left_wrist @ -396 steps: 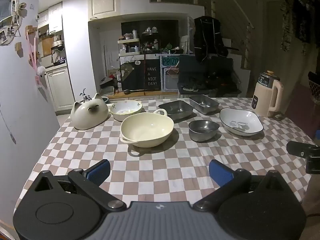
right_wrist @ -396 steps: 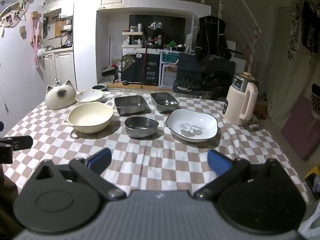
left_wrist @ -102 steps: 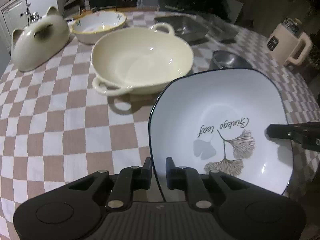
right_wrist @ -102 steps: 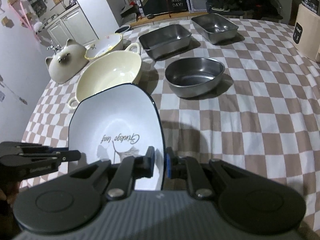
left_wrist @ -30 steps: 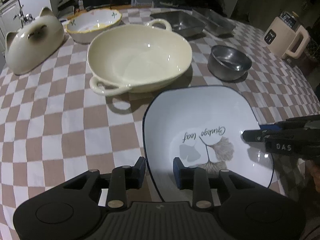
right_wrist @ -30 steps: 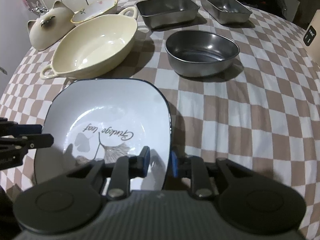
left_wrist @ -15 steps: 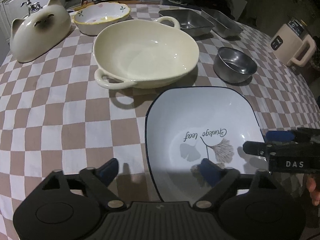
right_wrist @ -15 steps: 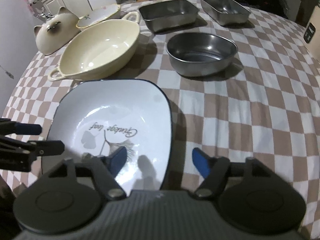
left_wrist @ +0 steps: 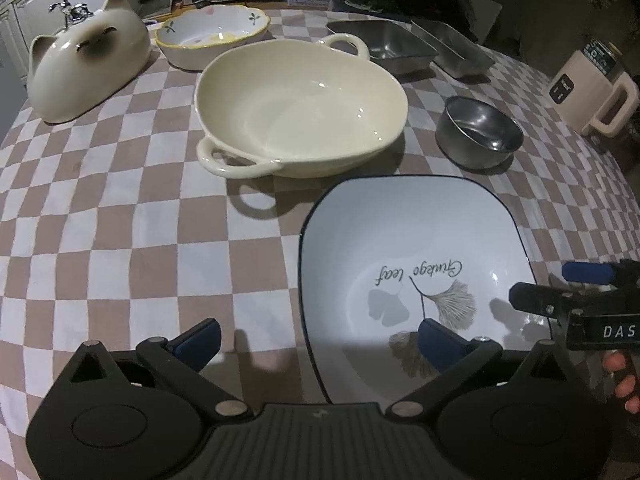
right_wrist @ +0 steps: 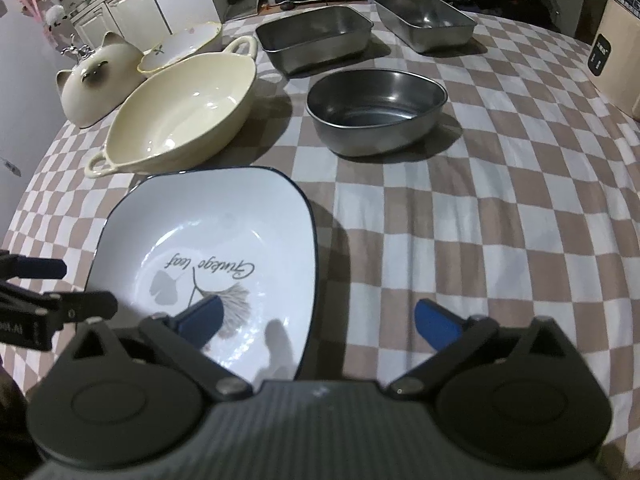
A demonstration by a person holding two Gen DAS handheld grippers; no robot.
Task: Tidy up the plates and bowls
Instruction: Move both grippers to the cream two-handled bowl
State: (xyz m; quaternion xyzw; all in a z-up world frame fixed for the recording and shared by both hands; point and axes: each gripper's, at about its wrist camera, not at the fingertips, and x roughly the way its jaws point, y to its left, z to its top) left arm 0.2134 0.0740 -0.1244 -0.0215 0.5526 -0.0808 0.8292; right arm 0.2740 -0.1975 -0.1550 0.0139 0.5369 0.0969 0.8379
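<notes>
1. The white ginkgo-leaf plate [left_wrist: 412,240] lies flat on the checkered surface [left_wrist: 120,240], low and right of centre in the left wrist view; its near edge is hidden behind the gripper body.
2. The left gripper [left_wrist: 316,338] has just been opening; its jaws stand wide, straddling the plate's left rim without pressing it.
3. The right gripper [right_wrist: 318,318] has likewise just been opening and straddles the right rim, clear of it.
4. The cream handled bowl [left_wrist: 300,108] sits just beyond the plate.
5. The kettle [left_wrist: 588,88] is cut off at the right edge.
</notes>
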